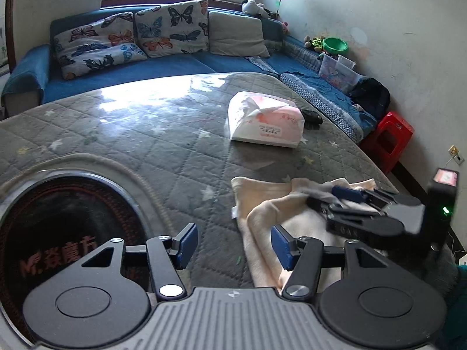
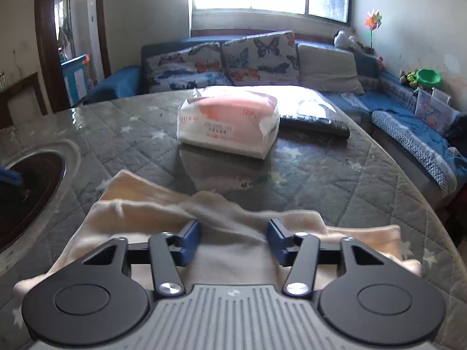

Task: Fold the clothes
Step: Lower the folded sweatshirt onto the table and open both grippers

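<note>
The round surface (image 1: 163, 145), covered in grey quilted cloth under a glossy sheet, fills both views, with a dark hotplate well (image 1: 67, 233) sunk in near its left edge. A white and pink tissue pack (image 2: 230, 125) sits toward the far side, with a black remote (image 2: 315, 124) just behind it. The cream garment (image 2: 233, 224) lies crumpled at the near edge, its long axis running left to right. The right claw (image 2: 234, 240) hovers directly over it, jaws spread, nothing pinched. The left claw (image 1: 234, 243) is spread too and empty, with the garment's left end just at its right finger. The right hand looks nearer for the next fold
</note>
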### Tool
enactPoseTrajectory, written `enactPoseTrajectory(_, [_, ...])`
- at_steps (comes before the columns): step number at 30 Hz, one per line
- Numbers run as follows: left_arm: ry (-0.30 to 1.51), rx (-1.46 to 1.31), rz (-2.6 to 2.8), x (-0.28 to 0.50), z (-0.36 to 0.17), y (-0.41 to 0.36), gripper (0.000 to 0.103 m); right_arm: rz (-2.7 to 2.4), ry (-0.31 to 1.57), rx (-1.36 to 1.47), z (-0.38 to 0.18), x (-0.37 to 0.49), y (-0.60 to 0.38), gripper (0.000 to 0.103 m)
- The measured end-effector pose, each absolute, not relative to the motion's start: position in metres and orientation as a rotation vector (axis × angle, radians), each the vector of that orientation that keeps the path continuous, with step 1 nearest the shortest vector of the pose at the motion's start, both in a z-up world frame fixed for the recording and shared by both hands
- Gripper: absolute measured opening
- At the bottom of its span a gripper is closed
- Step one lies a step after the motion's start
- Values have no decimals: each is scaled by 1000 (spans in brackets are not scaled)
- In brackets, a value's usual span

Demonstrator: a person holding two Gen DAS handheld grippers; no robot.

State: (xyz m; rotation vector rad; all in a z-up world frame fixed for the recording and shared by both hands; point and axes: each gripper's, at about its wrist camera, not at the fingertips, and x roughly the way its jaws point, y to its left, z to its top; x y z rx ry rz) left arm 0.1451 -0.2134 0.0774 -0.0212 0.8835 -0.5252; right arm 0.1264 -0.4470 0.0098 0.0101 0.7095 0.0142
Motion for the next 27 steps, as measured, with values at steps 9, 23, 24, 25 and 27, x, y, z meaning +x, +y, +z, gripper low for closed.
enactPoseTrajectory(9, [827, 36, -473, 125, 83, -179, 73, 32, 664, 14, 33, 81, -448, 60])
enactPoseTrajectory(23, [812, 107, -609, 95, 60, -239, 75, -47, 617, -13, 23, -7, -442, 66])
enactPoseTrajectory(24, [809, 111, -607, 96, 58, -245, 75, -55, 609, -4, 24, -7, -444, 67])
enactPoseTrajectory(25, [800, 122, -598, 98, 57, -251, 75, -76, 596, 17, 24, -7, -449, 67])
enactPoseTrajectory(27, [795, 148, -586, 101, 53, -262, 75, -95, 623, 59, 18, -3, -456, 68])
